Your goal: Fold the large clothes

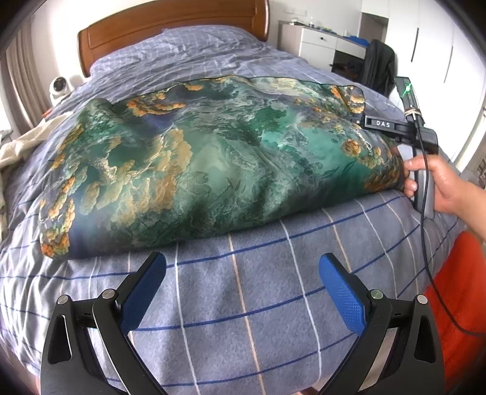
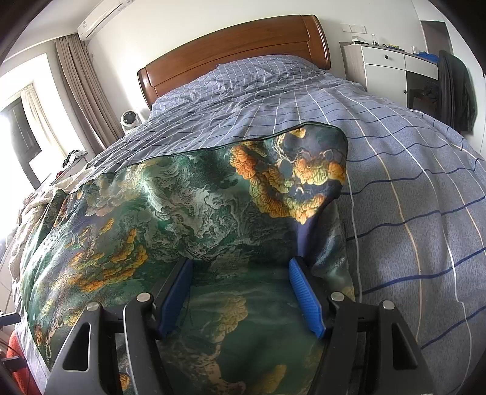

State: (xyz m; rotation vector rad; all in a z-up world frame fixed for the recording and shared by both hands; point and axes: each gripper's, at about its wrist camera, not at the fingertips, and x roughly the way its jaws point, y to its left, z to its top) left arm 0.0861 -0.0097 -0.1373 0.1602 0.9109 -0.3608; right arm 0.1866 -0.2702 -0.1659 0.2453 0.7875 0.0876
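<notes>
A large green silky garment with orange and teal print (image 1: 212,164) lies folded into a long band across the bed. My left gripper (image 1: 243,273) is open and empty, hovering over the bare bedspread just in front of the garment's near edge. My right gripper (image 2: 240,273) is open, with the garment's right end (image 2: 237,319) lying between and under its blue pads (image 2: 303,294). In the left wrist view the right gripper's body (image 1: 419,170) and the hand holding it are at the garment's right end.
The bed has a blue-grey checked cover (image 1: 273,303) and a wooden headboard (image 1: 170,27). A white cloth (image 1: 21,145) lies at the bed's left side. A white dresser (image 2: 385,70) and a dark chair (image 1: 379,63) stand to the right. An orange item (image 1: 455,288) lies by the bed's near right edge.
</notes>
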